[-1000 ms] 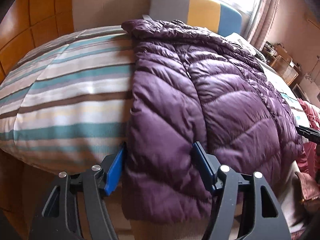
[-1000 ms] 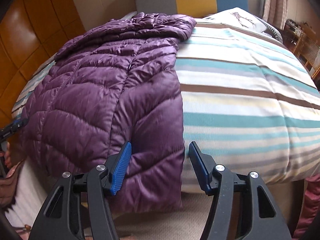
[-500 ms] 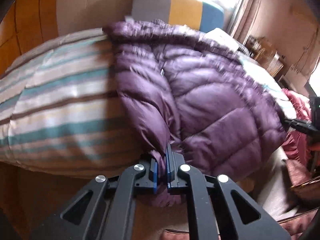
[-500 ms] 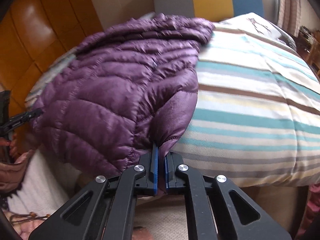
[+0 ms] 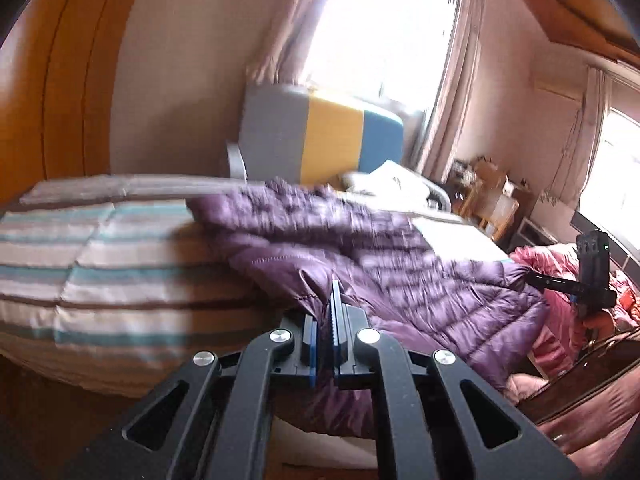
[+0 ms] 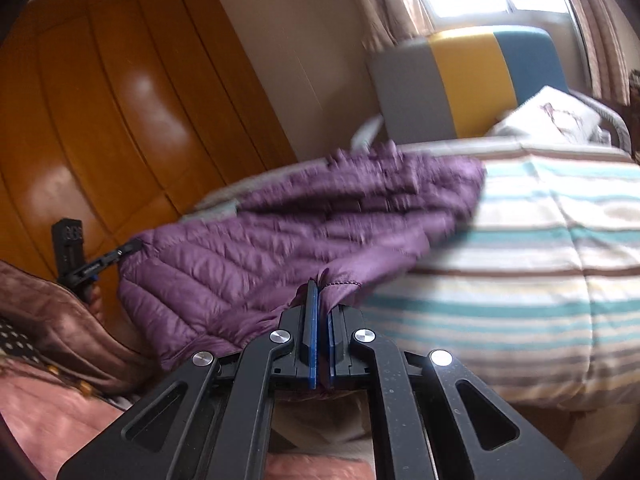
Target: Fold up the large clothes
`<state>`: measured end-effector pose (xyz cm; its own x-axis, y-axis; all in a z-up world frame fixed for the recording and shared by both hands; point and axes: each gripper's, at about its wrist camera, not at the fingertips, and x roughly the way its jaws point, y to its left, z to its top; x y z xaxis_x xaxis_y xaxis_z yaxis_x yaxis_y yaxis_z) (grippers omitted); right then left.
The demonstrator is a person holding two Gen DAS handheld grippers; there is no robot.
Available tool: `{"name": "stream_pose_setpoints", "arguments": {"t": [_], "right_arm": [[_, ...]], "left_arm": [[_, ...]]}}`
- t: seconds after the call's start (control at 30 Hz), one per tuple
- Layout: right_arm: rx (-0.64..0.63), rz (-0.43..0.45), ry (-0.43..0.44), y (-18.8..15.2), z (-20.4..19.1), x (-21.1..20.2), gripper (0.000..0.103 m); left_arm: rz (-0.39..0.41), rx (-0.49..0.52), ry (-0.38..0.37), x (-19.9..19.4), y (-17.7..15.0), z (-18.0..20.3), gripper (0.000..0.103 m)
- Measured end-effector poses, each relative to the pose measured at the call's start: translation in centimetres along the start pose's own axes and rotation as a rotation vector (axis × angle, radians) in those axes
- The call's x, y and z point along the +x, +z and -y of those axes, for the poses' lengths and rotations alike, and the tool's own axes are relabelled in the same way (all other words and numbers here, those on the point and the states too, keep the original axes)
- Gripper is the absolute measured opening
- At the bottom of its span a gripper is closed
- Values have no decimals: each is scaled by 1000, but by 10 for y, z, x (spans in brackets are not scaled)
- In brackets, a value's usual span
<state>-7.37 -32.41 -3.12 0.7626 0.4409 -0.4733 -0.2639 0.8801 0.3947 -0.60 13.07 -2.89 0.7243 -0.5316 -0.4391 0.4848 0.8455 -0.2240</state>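
Left wrist view: the left gripper (image 5: 326, 320) was clenched on the near hem of the purple jacket (image 5: 400, 272), a pinch of fabric standing up between its blue pads. From the jaws the jacket ran away and to the right across the striped quilt (image 5: 80, 264), its near corner hanging over the bed edge. The far part of the jacket was smeared by motion blur, so collar and sleeves could not be told apart. At the right edge the right gripper (image 5: 536, 277) met the jacket's other corner; its fingertips were too small and dark to read here. Pink bedding (image 5: 560, 320) lay just beside that corner. Beyond the bed stood a grey, yellow and blue headboard (image 5: 320, 136), a pillow (image 5: 392, 184), curtains and a bright window (image 5: 380, 28).

Right wrist view: the right gripper (image 6: 320, 316) was likewise closed on the jacket (image 6: 300, 240) hem, cloth bunched between the pads and drooping below them. The jacket spread leftward over the quilt (image 6: 520, 272); its upper edge was blurred. The left gripper (image 6: 134, 246) touched the far corner, half cut off by brown cloth (image 6: 60, 320). An orange wooden wardrobe (image 6: 100, 120) filled the left background.
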Motion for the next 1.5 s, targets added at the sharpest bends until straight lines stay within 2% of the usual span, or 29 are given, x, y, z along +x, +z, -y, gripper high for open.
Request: {"name": "stream_pose_setpoints", "arguments": {"t": [0.13,0.33,0.47,0.63,0.73,0.9,1.03,1.27,1.5], "right_arm": [[-21,72,-17,25,1,2,4],[-1,138,-102,62,22,33,4],[5,149,-162,85,35,59,4],[40,155,-252,107,54,92,4],[53,142,-303,121,66,116,4],[34,93,-367,139,83,158,4],[66,56,-381,147,103,184,4],[83,-22,-424,154,130,230,4],[105,-39,-452,162,147,257,4]], "left_arm": [[42,-14,20,6,23,-9,4],[79,8,71,36,52,-22,4],[72,22,112,65,67,-27,5],[37,-8,185,110,83,-40,5],[10,-38,213,141,94,-51,5],[-37,-33,251,186,104,-59,5],[-90,-76,261,221,107,-73,5],[-147,-68,297,270,110,-83,5],[-201,-91,335,315,116,-95,5]]}}
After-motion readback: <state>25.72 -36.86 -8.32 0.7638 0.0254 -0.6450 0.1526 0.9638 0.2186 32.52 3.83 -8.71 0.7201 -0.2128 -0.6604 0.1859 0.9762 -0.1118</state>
